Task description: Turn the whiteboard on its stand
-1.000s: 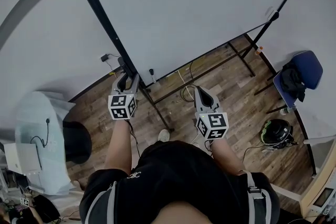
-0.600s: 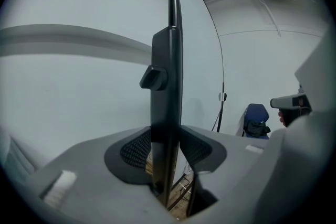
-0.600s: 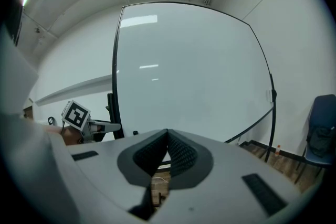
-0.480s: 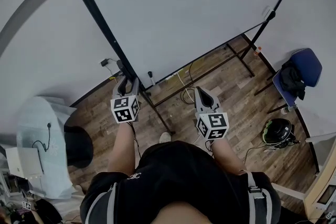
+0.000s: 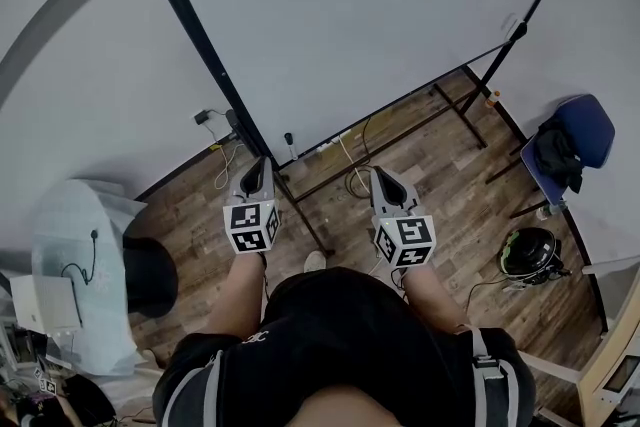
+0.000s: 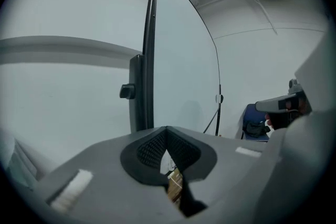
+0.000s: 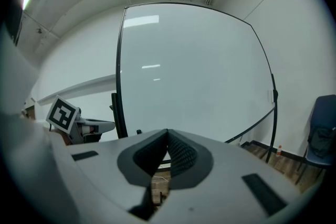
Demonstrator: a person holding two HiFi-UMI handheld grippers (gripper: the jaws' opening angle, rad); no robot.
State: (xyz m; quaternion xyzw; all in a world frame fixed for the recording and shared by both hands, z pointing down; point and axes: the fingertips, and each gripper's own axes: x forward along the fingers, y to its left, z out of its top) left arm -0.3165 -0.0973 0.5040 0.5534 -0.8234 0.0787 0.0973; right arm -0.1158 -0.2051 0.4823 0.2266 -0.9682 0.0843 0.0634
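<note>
The whiteboard [image 5: 380,15] is cut off by the top edge of the head view, so its upper part is not seen there. It stands upright on its stand [image 5: 200,55], in front of both grippers and over the wood floor [image 5: 450,175]. In the left gripper view the board is seen almost edge-on, and only its dark left edge with a knob [image 6: 127,91] is made out clearly. The stand's lower bars are partly hidden behind the grippers in the head view. The hands are covered by the grippers, and only forearms and dark clothing are shown. What lies on the blue chair [image 5: 575,140] at the right is dark and cannot be identified. The same holds for the round thing [image 5: 527,253] on the floor near it. A pale covered shape [image 5: 75,255] at the left is cut by the frame edge.

Two grippers are counted. The jaws of the left gripper [image 5: 257,170] have just been closing and are now brought together with nothing between them. It is held near the stand's left post without gripping it. The jaws of the right gripper [image 5: 385,177] are also pressed together and empty, and it is held clear of the board. Two marker cubes [image 5: 251,225] are seen, one on each gripper. One whiteboard, one chair and one knob are counted, and two posts of the stand are visible.
</note>
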